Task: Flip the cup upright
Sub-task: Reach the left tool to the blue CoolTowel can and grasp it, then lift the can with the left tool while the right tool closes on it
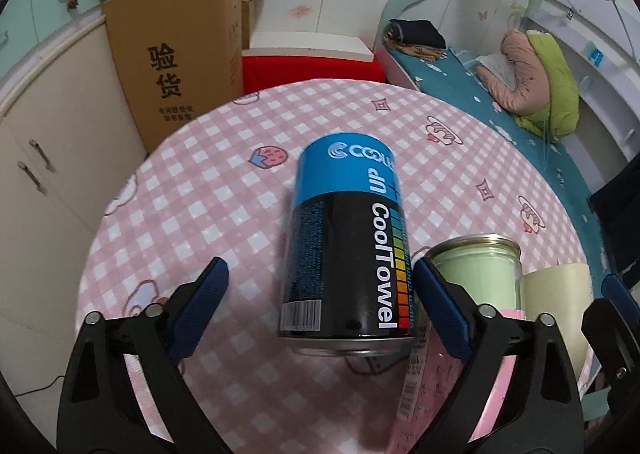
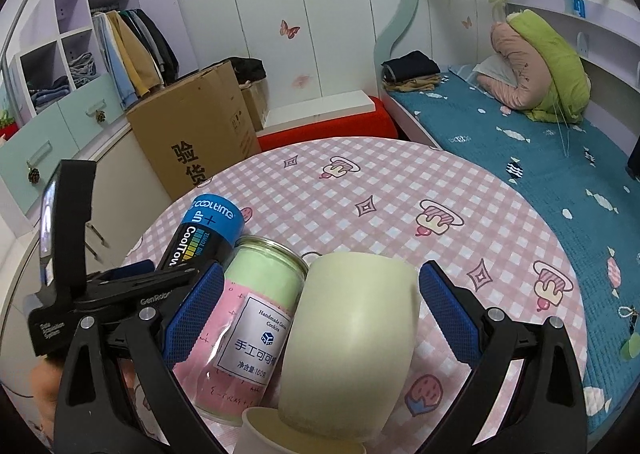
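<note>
- The left wrist view looks forward and down over the round pink-checked table (image 1: 240, 181), close behind the blue-and-black CoolTowel can (image 1: 344, 238).
- The right wrist view sits further right, very near the pale cream upside-down cup (image 2: 352, 346).
- Both share the can (image 2: 200, 238), the green-and-pink cookie jar (image 2: 252, 322), the brown cardboard box (image 1: 172, 65) and the teal bed (image 2: 540, 165).

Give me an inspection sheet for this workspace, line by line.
Surface: round table, pink checked cloth.
Job's things: cream cup, closed end uppermost, not yet upright.
Clutter: CoolTowel can; green-and-pink cookie jar; paper cup at the near edge.
Grippers: left gripper open around the can; right gripper open around jar and cup.
Cables: thin cord on the floor.
Surroundings: cardboard box, bed, wardrobe.
</note>
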`<state>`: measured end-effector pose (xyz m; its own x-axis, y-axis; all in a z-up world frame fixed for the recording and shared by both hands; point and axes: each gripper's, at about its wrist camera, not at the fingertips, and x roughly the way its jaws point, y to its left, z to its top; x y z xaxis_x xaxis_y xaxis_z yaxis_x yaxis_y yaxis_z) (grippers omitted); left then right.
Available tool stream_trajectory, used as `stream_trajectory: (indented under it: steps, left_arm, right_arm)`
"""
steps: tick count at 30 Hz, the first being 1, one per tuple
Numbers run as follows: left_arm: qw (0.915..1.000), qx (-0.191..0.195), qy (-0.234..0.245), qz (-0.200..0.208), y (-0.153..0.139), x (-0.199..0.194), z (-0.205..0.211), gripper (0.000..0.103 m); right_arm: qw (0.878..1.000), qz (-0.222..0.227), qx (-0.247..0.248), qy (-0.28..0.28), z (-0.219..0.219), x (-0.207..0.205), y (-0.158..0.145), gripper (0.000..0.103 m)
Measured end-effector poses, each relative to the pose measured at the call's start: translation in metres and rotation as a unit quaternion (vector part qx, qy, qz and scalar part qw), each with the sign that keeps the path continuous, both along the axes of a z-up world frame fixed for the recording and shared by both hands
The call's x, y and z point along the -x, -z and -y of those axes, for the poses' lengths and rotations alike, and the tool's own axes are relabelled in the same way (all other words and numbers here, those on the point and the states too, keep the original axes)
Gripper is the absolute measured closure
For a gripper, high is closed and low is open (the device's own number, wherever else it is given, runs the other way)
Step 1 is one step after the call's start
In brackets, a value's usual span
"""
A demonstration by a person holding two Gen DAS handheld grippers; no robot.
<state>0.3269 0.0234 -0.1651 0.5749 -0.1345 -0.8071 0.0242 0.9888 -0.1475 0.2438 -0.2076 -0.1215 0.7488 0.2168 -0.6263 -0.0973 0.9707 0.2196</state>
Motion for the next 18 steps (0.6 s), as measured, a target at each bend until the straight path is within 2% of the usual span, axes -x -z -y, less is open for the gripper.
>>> stream_trajectory:
  steps: [1,3,5,9,18]
  left_arm:
    - [1.0000,0.008,0.003,-0.005,0.002,-0.004,0.000,0.027]
    - [0.9999,0.008,0.005,-0.011,0.003,-0.005,0.001,0.036]
    - [1.0000,0.000,0.004,-0.007,0.002,-0.002,0.002,0.036]
    - [0.9999,0.006,-0.003,-0.011,0.000,0.008,-0.005,0.036]
    - [0.9995,0.014,-0.022,-0.018,-0.004,0.071,-0.032,0.036]
  right_arm:
    - [1.000,0.000,0.001,0.000,0.001,0.001,0.000,0.009]
    - [1.000,-0.001,0.002,0.001,0.002,0.002,-0.001,0.009]
    - [1.000,-0.002,0.004,0.002,0.001,0.003,-0.002,0.009]
    - [1.000,-0.003,0.005,0.001,-0.001,0.007,-0.003,0.009]
    - [1.000,-0.012,0.019,-0.010,-0.023,0.029,-0.001,0.009]
